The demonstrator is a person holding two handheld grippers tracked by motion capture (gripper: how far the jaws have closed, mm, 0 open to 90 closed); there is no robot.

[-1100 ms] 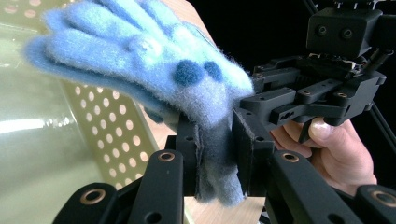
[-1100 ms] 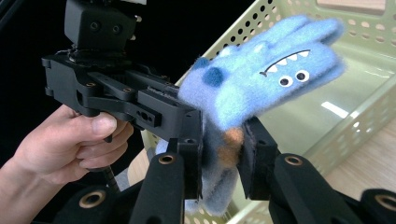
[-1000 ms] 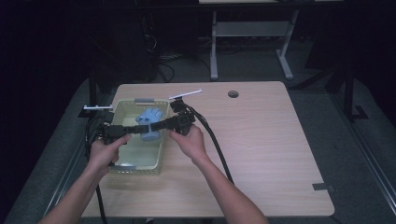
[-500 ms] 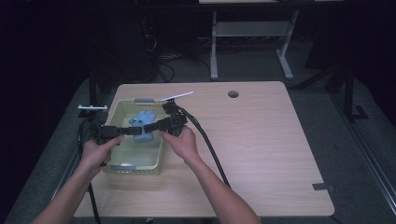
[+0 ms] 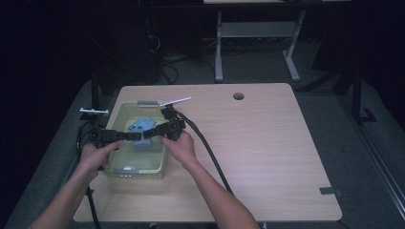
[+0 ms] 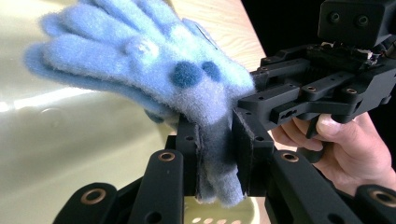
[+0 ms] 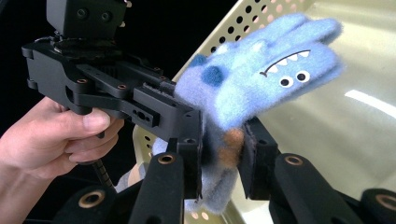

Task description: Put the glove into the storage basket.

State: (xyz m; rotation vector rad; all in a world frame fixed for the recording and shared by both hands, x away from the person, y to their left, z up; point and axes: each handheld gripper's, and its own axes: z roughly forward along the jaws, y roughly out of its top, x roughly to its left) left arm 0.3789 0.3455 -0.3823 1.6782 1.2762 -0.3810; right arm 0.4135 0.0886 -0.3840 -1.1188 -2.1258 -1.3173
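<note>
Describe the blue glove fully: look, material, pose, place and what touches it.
The blue glove looks like fuzzy knit, light blue with darker blue spots, and has a monster face with eyes and a toothy mouth. Both the left hand-held gripper and right hand-held gripper pinch its cuff end. It hangs over the pale yellow perforated basket, fingers spread.

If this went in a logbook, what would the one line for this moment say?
left gripper: shut on blue glove | right gripper: shut on blue glove | glove over yellow basket
</note>
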